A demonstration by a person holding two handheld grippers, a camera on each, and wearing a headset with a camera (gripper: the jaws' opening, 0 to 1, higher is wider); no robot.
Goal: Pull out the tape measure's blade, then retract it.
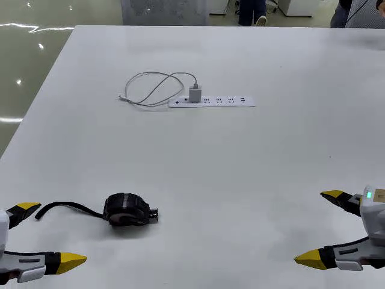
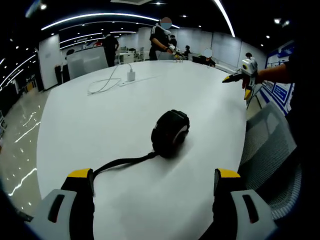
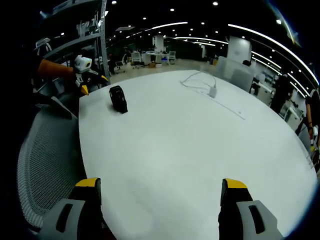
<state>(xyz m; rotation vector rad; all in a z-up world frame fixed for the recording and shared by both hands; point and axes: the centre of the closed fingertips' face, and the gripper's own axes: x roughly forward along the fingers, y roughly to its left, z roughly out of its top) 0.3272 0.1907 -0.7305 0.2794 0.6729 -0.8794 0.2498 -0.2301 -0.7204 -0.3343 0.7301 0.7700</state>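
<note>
A black tape measure (image 1: 127,209) lies on the white table near its front left, with a black wrist strap (image 1: 65,208) trailing to the left. In the left gripper view the tape measure (image 2: 170,132) sits a short way ahead of the jaws, its strap (image 2: 125,162) curling back toward them. My left gripper (image 1: 49,235) stands open beside the strap, holding nothing; it is the left gripper (image 2: 155,177) with wide yellow-tipped jaws. My right gripper (image 1: 328,227) is open at the front right, far from the tape measure (image 3: 118,98); the right gripper (image 3: 159,187) holds nothing.
A white power strip (image 1: 212,102) with a plugged charger (image 1: 195,94) and a looped white cable (image 1: 153,88) lies at mid-table. A mesh chair (image 3: 42,160) stands by the table's edge. People stand beyond the far end (image 2: 161,41).
</note>
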